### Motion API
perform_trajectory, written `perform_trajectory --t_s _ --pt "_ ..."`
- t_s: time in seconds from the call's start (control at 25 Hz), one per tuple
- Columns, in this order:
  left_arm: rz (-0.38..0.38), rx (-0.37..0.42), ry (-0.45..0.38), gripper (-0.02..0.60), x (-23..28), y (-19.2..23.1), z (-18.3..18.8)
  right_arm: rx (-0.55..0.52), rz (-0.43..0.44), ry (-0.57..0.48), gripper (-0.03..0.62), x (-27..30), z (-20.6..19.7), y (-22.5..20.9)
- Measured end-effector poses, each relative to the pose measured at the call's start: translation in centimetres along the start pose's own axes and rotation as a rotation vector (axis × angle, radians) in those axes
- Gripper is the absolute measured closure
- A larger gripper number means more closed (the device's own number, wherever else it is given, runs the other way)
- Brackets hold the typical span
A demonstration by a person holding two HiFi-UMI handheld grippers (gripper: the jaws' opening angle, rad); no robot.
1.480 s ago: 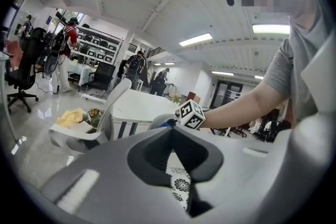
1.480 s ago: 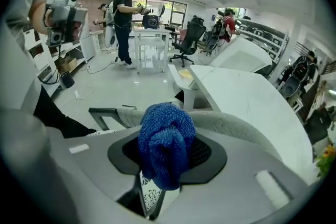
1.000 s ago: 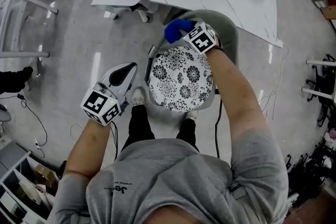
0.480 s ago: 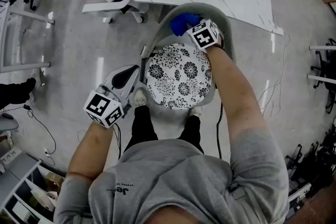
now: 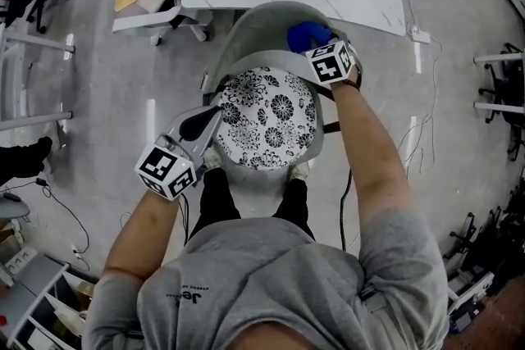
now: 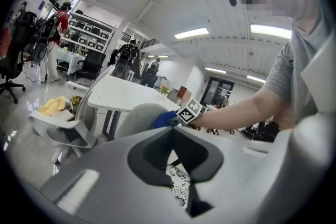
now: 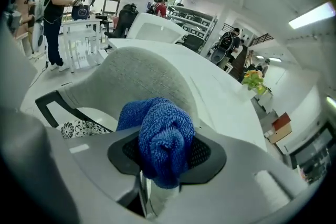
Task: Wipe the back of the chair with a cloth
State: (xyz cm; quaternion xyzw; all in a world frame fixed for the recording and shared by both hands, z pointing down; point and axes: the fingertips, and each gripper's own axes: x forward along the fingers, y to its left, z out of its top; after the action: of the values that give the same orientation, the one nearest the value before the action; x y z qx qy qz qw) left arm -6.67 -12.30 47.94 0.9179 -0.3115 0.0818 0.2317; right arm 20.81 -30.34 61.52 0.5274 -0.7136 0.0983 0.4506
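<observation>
Well, the left gripper (image 5: 212,117) hung beside the flowered cushion (image 5: 267,119), jaws together, holding nothing. Only its own view showed the right gripper (image 7: 163,161) squeezing the blue cloth (image 7: 157,126) tight by the grey chair back (image 7: 142,76).

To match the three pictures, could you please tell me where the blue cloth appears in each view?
Head view: blue cloth upper centre, at the grey chair back.
Left gripper view: blue cloth small, mid-frame.
Right gripper view: blue cloth lower centre, clamped in the jaws.
Shared landmark: grey chair back.
</observation>
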Motion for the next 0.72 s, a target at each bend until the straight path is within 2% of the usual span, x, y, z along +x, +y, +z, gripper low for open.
perform_trajectory --t_s 0.24,0.36,0.44,0.52,0.64,0.72 --pt "-0.032 0.015 -0.008 0.523 1.3 -2.2 0.4 0.054 -0.047 0.0 0.454 -3.0 -2.5 -3.5" --pt "-0.035 0.016 -0.012 0.523 1.3 -2.6 0.5 0.045 -0.018 -0.036 0.456 -4.0 -2.4 -3.6" --pt "-0.033 0.013 -0.015 0.523 1.1 -2.5 0.4 -0.007 0.059 -0.08 0.456 -4.5 -1.4 -1.9" --pt "-0.027 0.009 -0.015 0.523 0.8 -2.0 0.2 -0.104 0.177 -0.125 0.456 -4.7 -0.2 1.6" --pt "-0.012 0.002 -0.012 0.523 -0.2 -1.0 -0.2 -0.306 0.354 -0.162 0.456 -4.1 1.3 8.3" --pt "0.002 -0.002 -0.008 0.523 -1.2 -0.1 -0.6 -0.437 0.434 -0.16 0.456 -3.1 2.0 12.7"
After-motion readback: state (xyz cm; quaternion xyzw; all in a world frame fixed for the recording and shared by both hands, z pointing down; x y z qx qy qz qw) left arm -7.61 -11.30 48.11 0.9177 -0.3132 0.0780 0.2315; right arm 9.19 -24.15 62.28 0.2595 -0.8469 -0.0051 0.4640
